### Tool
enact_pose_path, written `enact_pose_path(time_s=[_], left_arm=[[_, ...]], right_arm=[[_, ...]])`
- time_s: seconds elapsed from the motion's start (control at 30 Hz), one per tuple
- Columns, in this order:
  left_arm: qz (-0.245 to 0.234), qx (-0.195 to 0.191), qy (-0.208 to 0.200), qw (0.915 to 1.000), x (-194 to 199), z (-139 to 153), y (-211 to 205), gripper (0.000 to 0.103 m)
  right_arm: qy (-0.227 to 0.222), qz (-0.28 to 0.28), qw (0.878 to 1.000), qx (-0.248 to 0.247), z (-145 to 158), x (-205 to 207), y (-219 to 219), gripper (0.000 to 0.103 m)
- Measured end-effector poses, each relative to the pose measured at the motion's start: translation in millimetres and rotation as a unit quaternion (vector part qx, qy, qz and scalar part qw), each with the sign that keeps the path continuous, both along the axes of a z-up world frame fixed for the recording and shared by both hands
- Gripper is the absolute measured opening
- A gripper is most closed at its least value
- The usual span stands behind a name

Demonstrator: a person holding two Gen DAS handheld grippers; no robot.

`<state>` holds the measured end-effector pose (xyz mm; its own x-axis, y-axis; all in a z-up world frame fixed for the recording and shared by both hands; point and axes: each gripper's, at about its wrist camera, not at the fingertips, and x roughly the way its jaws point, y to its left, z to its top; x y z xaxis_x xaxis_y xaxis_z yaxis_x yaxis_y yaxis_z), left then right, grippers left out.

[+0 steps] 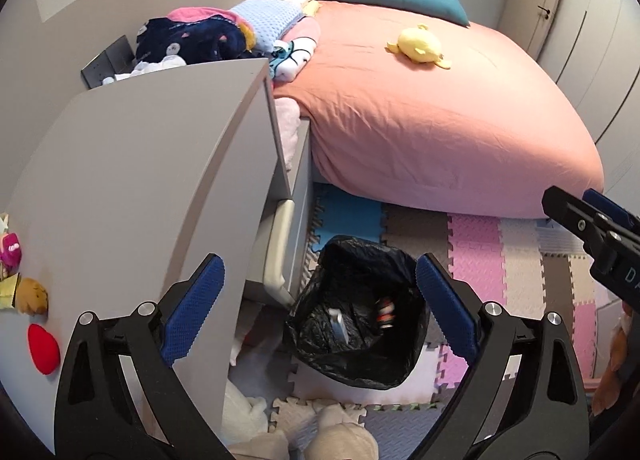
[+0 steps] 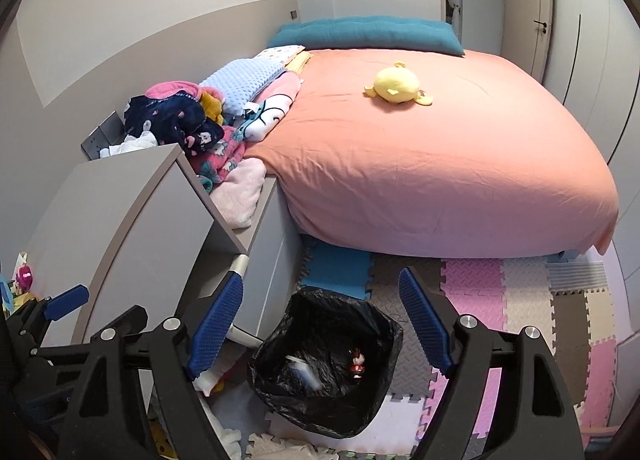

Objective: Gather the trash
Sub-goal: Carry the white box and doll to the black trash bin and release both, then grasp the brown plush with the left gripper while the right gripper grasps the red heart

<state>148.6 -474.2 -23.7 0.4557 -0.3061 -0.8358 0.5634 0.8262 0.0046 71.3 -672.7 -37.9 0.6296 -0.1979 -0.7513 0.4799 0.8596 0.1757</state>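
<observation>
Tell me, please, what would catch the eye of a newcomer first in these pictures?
The big bed with its salmon-pink cover fills the room, and a yellow plush toy lies alone on top of it. Below, on the foam floor mats, a bin lined with a black bag stands between both open grippers.

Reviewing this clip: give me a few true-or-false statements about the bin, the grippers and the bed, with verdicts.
1. The bin has a black liner. True.
2. The bin is empty. False: a few items lie inside.
3. Left gripper grips trash. False: jaws open, nothing between them.
4. Right gripper is open. True.
5. A yellow plush toy lies on the pink bed. True.
</observation>
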Motion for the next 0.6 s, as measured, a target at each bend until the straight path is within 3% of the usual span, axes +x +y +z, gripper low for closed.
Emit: enact_pose_path(time_s=[0.33,0.6], left_arm=[[0.01,-0.009,-0.01,0.9999,9,14,18,0.094],[0.043,-0.027,-0.017,0.9986,22,28,64,0.094]], right_arm=[[-0.006,0.02,1.0,0.006,4,13,18,0.081],[-0.019,0.059,0.998,0.001,19,27,58,0.081]])
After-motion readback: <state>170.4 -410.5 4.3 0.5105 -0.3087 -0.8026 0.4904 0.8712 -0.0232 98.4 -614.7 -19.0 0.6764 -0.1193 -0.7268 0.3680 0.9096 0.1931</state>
